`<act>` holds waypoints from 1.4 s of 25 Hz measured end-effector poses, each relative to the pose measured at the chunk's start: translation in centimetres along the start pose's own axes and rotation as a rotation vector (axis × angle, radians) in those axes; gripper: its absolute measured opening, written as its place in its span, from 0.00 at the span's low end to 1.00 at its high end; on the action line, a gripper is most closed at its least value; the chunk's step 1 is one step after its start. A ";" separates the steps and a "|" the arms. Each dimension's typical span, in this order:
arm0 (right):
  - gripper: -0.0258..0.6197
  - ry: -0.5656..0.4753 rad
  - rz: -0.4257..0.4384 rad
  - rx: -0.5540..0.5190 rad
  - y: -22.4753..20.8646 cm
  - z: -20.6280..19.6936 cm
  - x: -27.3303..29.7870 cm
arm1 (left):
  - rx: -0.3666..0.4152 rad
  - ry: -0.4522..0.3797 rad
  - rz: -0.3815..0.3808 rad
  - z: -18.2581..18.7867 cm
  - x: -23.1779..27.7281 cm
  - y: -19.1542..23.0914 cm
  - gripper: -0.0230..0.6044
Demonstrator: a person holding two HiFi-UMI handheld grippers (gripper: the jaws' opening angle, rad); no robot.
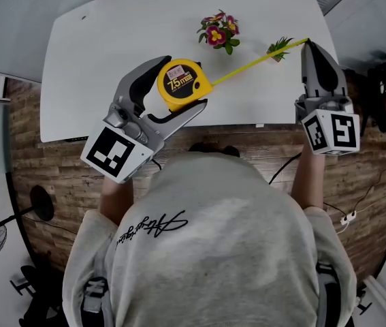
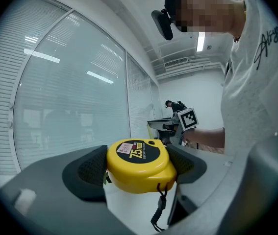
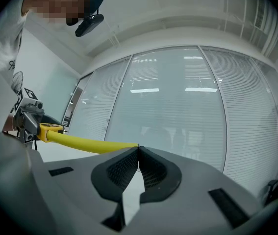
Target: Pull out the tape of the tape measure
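Yellow tape [image 1: 257, 61] was found drawn out of the case [image 2: 138, 165] in one straight, taut run, from the case mouth across to the right gripper [image 1: 308, 46].

Left gripper [image 1: 182, 84]: clenched on the case. Both ribbed pads bore against its sides, label face up, and a black wrist strap hung free beneath it. In the head view the case sat over the near part of the white table [image 1: 111, 46], held clear of the top as far as we could judge.

Right gripper: jaws pressed together at the tips, with the tape's end nipped between them. In its own view the tape ran off to the left toward the case and met the jaws right at their closing line. The hook itself was too small for us to make out.

Other items noted: a small flower posy [image 1: 220, 31] and a green sprig [image 1: 280, 46] on the table, under or just beside the tape's line. We could not tell whether the tape touched either of them.

Progress, in our judgement: the pull was well under way. Both grips were sound and a good length was already exposed between the two grippers. The task names no length, so what remained, if anything, was to spread the hands further apart. We saw no slack, no kink and no slip at either end.
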State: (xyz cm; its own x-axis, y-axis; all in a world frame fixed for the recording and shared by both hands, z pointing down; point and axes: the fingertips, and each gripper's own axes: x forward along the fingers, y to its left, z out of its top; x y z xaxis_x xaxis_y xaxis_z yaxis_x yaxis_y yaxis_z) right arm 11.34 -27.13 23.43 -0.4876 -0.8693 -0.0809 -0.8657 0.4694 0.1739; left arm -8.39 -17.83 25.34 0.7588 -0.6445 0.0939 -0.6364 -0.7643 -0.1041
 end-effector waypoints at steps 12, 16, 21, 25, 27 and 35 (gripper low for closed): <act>0.05 0.006 -0.052 0.001 -3.4 -0.5 -1.2 | 0.001 0.003 -0.019 -0.1 1.3 -1.0 0.63; 0.05 0.006 -0.042 0.006 -3.2 -0.8 -1.0 | -0.001 0.006 -0.020 -0.2 1.9 -1.1 0.63; 0.05 0.000 -0.039 0.019 -3.1 -0.8 -1.1 | 0.009 0.006 -0.019 0.1 2.3 -1.3 0.63; 0.05 0.000 -0.035 0.021 -3.0 -0.9 -1.3 | 0.008 0.010 -0.020 0.1 2.8 -1.5 0.63; 0.05 0.004 -0.034 0.024 -2.9 -1.2 -1.4 | 0.006 0.012 -0.022 0.0 3.0 -1.6 0.63; 0.05 0.010 -0.019 0.029 -2.3 -1.7 -1.7 | 0.006 0.012 -0.026 -0.2 3.5 -1.9 0.63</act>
State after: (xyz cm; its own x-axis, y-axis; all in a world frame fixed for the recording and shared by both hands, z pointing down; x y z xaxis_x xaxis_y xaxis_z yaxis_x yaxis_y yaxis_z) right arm 14.31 -27.02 24.81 -0.4696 -0.8798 -0.0740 -0.8780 0.4565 0.1442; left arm -4.58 -18.67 26.05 0.7730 -0.6250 0.1087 -0.6159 -0.7805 -0.1073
